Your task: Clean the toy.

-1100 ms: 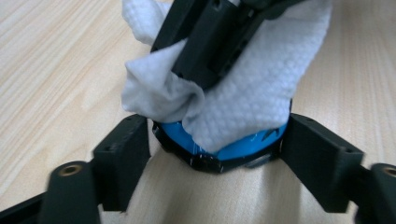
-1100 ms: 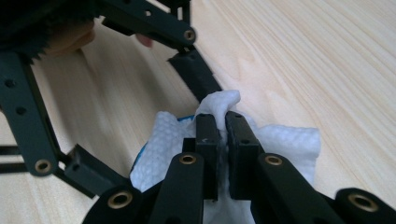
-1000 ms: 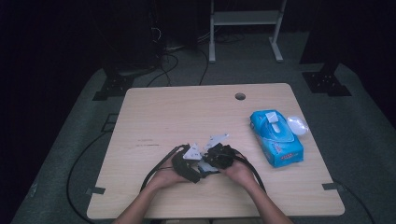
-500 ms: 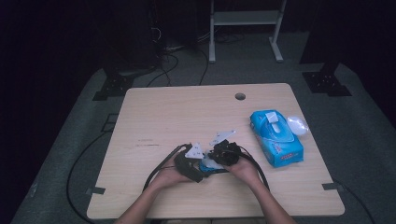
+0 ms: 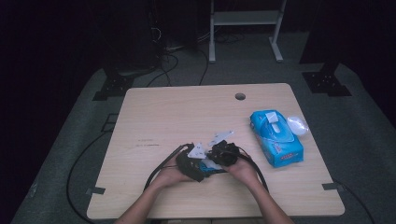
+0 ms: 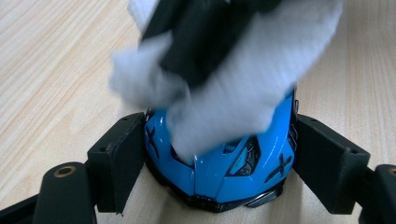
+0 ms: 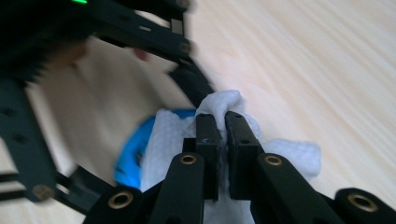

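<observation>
In the lower middle of the high view, the two hands are bringing the grippers together on the pale wood-grain table (image 5: 154, 121). The left gripper (image 6: 219, 163) is clamping a glossy blue toy car (image 6: 224, 172) by its sides, its blocky matte-black jaws pressing against the smooth, rounded bodywork low in the left gripper view. The right gripper (image 7: 223, 123) is pinching a soft, crumpled white wipe (image 7: 289, 154), its jaws nearly closed with only the thin fabric between them. The wipe is lying on the car's top, blurred and fluffy across the upper half of the left gripper view. At the right of the high view, a blue rectangular wipe pack (image 5: 276, 138) is lying flat, well apart from the hands.
</observation>
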Demonstrator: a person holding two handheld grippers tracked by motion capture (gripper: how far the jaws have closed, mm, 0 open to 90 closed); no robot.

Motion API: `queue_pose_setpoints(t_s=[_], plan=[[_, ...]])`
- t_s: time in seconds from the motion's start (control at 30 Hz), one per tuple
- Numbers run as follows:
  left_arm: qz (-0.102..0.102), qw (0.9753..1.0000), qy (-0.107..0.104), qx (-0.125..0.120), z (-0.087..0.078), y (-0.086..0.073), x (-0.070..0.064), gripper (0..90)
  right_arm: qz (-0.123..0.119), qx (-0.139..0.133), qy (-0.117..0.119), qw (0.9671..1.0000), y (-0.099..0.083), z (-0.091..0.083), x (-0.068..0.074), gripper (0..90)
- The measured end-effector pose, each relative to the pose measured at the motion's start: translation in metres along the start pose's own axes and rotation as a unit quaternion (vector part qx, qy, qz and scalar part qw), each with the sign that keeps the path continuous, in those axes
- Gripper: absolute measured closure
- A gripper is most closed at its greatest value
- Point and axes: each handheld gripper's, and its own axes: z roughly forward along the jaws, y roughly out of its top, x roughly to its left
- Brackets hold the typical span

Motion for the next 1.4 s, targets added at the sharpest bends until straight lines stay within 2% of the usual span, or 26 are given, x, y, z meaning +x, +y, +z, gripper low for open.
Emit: queue_pose_setpoints(t_s=[0.03, 0.07, 0.13, 0.17, 0.2, 0.3, 0.37, 0.4, 0.43, 0.5, 0.6, 0.73, 0.83, 0.9, 0.97, 1.2, 1.3, 1.4], plan=[[0.002, 1.0000, -0.004, 0.003, 0.000, 0.000, 0.001, 21.5, -0.003, 0.001, 0.005, 1.0000, 0.002, 0.003, 0.004, 84.6], [-0.010, 0.9999, -0.003, -0.004, 0.000, -0.001, -0.001, 21.5, -0.008, -0.002, 0.010, 0.9999, 0.004, 0.006, 0.008, 84.6], [-0.002, 1.0000, -0.002, 0.000, -0.001, -0.001, 0.000, 21.5, -0.013, 0.001, 0.012, 0.9998, 0.006, 0.008, 0.011, 84.6], [0.003, 1.0000, -0.003, 0.003, -0.001, -0.001, 0.001, 21.6, -0.012, 0.001, 0.015, 0.9998, 0.005, 0.007, 0.010, 84.6], [-0.001, 1.0000, 0.001, -0.002, 0.000, -0.001, 0.000, 21.6, -0.010, 0.002, 0.016, 0.9998, 0.004, 0.006, 0.007, 84.6], [-0.001, 1.0000, 0.002, -0.004, -0.001, -0.001, 0.000, 21.6, 0.005, -0.004, -0.005, 1.0000, -0.003, -0.003, -0.005, 84.6], [0.001, 1.0000, 0.003, -0.002, 0.000, -0.001, -0.001, 21.6, 0.028, -0.009, -0.011, 0.9995, -0.009, -0.010, -0.014, 84.7], [0.002, 1.0000, 0.004, -0.001, 0.000, -0.001, -0.001, 21.6, 0.031, -0.008, -0.012, 0.9994, -0.010, -0.011, -0.014, 84.7], [0.002, 1.0000, 0.004, -0.001, 0.000, 0.000, -0.001, 21.7, 0.028, -0.009, -0.012, 0.9995, -0.009, -0.011, -0.013, 84.8], [0.000, 1.0000, 0.003, -0.002, 0.000, -0.001, -0.001, 21.6, 0.019, -0.009, 0.004, 0.9998, -0.006, -0.008, -0.006, 84.7], [-0.001, 1.0000, 0.004, -0.002, -0.001, -0.001, -0.001, 21.7, -0.003, 0.000, 0.000, 1.0000, -0.002, -0.004, 0.000, 84.7], [0.001, 1.0000, 0.006, -0.001, -0.001, -0.001, -0.001, 21.6, 0.021, -0.005, -0.013, 0.9997, -0.010, -0.014, -0.014, 84.7], [-0.002, 1.0000, 0.007, -0.002, -0.002, -0.002, -0.001, 21.7, 0.037, 0.005, -0.036, 0.9987, -0.022, -0.024, -0.030, 84.7], [0.000, 1.0000, 0.007, -0.001, -0.002, -0.002, -0.001, 21.7, 0.059, -0.001, -0.029, 0.9978, -0.031, -0.031, -0.039, 84.7], [0.001, 1.0000, 0.008, 0.000, -0.002, -0.002, -0.001, 21.7, 0.055, -0.002, -0.034, 0.9979, -0.031, -0.032, -0.037, 84.8], [-0.003, 1.0000, 0.007, -0.002, -0.002, -0.002, -0.002, 21.7, 0.032, -0.012, -0.013, 0.9993, -0.016, -0.018, -0.022, 84.7], [-0.001, 1.0000, 0.008, -0.004, -0.001, -0.002, -0.002, 21.7, 0.037, -0.005, -0.011, 0.9992, -0.018, -0.020, -0.028, 84.7], [0.000, 1.0000, 0.007, -0.003, -0.001, -0.002, -0.002, 21.7, 0.053, -0.001, -0.010, 0.9985, -0.020, -0.021, -0.033, 84.7]])
